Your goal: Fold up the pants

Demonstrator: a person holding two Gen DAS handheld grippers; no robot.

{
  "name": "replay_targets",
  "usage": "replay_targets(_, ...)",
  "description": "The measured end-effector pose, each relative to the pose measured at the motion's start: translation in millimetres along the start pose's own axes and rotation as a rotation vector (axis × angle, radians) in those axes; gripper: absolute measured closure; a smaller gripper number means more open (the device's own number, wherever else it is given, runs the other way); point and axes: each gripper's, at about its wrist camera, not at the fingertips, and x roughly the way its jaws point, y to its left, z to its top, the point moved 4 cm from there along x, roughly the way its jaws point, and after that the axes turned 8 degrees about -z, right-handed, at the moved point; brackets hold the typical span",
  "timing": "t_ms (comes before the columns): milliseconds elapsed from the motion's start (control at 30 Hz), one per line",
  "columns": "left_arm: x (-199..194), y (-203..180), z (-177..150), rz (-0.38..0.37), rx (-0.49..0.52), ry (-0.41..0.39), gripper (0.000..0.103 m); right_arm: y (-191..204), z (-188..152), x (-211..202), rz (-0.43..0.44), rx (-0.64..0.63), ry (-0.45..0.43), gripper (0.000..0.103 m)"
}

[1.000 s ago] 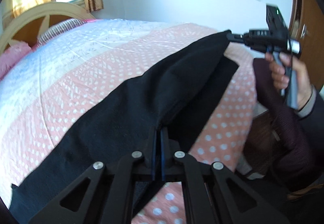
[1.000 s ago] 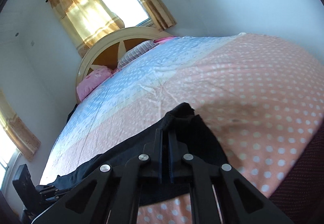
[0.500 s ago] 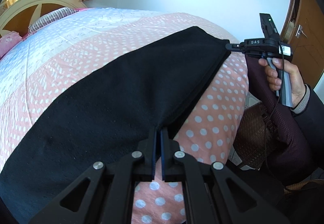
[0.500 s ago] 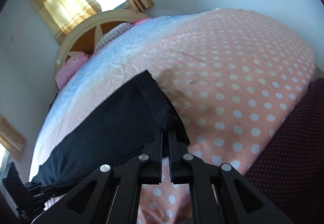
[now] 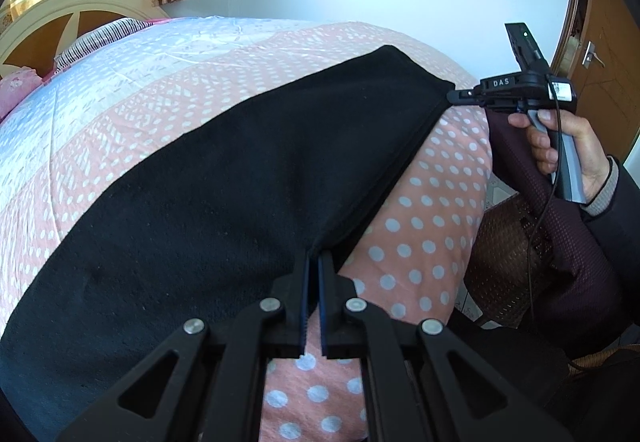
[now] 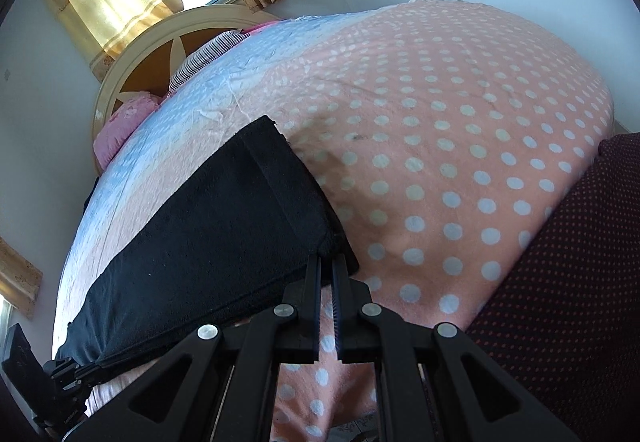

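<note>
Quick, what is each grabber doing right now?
Left gripper: shut on the near edge of the black fleece pants.
Right gripper: shut on the other end of those pants.

Black pants on the bed

The pants point(image 5: 224, 178) lie spread flat in a long doubled band across the near pink dotted bedspread.

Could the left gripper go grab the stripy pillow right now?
Probably not. The left gripper is shut on the black pants at the near edge of the bed, and the striped pillow lies far off by the headboard. It would likely have to let go first.
</note>
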Motion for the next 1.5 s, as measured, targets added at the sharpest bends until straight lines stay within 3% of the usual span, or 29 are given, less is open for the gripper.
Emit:
replay_targets(67, -5, 0, 1, 0.003, -0.007, -0.012, 0.095, 2, -1, -1, 0.011, -0.012, 0.015, 0.097)
replay_targets(133, -15, 2, 1, 0.001, -0.017, -0.037, 0.092, 0, 1, -7, -0.04, -0.02, -0.008, 0.093)
replay_targets(200, -27, 3, 2, 0.002, -0.023, -0.068, 0.085, -1, 8, -19, -0.092, -0.033, -0.074, 0.066)
replay_targets(267, -40, 7, 2, 0.012, -0.031, -0.102, 0.075, -4, 18, -32, -0.097, -0.01, -0.139, 0.052)
replay_targets(300, -45, 10, 2, 0.027, -0.032, -0.118, 0.066, -5, 24, -35, -0.087, 0.001, -0.159, 0.052)
replay_targets(367, -51, 19, 1, 0.073, -0.04, -0.138, 0.055, 0, 37, -32, -0.044, -0.005, -0.173, 0.052)
replay_targets(500, -44, 43, -5, 0.113, -0.115, -0.116, 0.054, 8, 48, -2, -0.012, 0.024, -0.066, 0.055)
replay_targets(567, -42, 51, -10, 0.128, -0.15, -0.107, 0.054, 7, 41, 5, 0.004, 0.051, -0.018, 0.068)
replay_targets(633, -43, 56, -16, 0.133, -0.175, -0.107, 0.054, 8, 30, 4, -0.03, 0.002, -0.005, 0.075)
replay_targets(667, -44, 58, -18, 0.131, -0.185, -0.11, 0.054, 9, 24, 2, -0.03, -0.015, 0.002, 0.088)
replay_targets(700, -44, 61, -21, 0.131, -0.193, -0.11, 0.054, 9, 19, 1, -0.032, -0.035, 0.011, 0.094)
replay_targets(967, -42, 71, -30, 0.133, -0.212, -0.1, 0.054, 1, 12, -1, -0.074, -0.088, -0.009, 0.095)
replay_targets(1033, -44, 70, -30, 0.133, -0.208, -0.103, 0.054, 7, 19, -4, -0.099, -0.111, -0.039, 0.077)
replay_targets(1067, -45, 70, -31, 0.132, -0.205, -0.102, 0.054, 10, 25, -4, -0.084, -0.112, -0.051, 0.052)
replay_targets(1100, -45, 70, -31, 0.133, -0.201, -0.098, 0.054, 14, 31, -6, -0.051, -0.103, -0.065, 0.045)
replay_targets(1233, -45, 72, -32, 0.145, -0.206, -0.091, 0.054, 33, 59, 3, -0.023, -0.096, -0.098, 0.045)
replay_targets(1333, -45, 72, -34, 0.161, -0.199, -0.083, 0.054, 48, 78, 25, 0.027, -0.087, -0.056, 0.045)
replay_targets(1367, -45, 71, -35, 0.17, -0.191, -0.079, 0.054, 49, 81, 34, 0.018, -0.08, -0.041, 0.054)
replay_targets(1400, -44, 71, -36, 0.176, -0.186, -0.074, 0.052, 51, 84, 43, 0.001, -0.09, -0.023, 0.08)
replay_targets(1433, -44, 71, -39, 0.178, -0.184, -0.071, 0.051, 53, 84, 54, -0.039, -0.118, 0.002, 0.086)
replay_targets(1500, -43, 71, -42, 0.179, -0.18, -0.068, 0.045, 51, 87, 63, -0.079, -0.118, 0.004, 0.086)
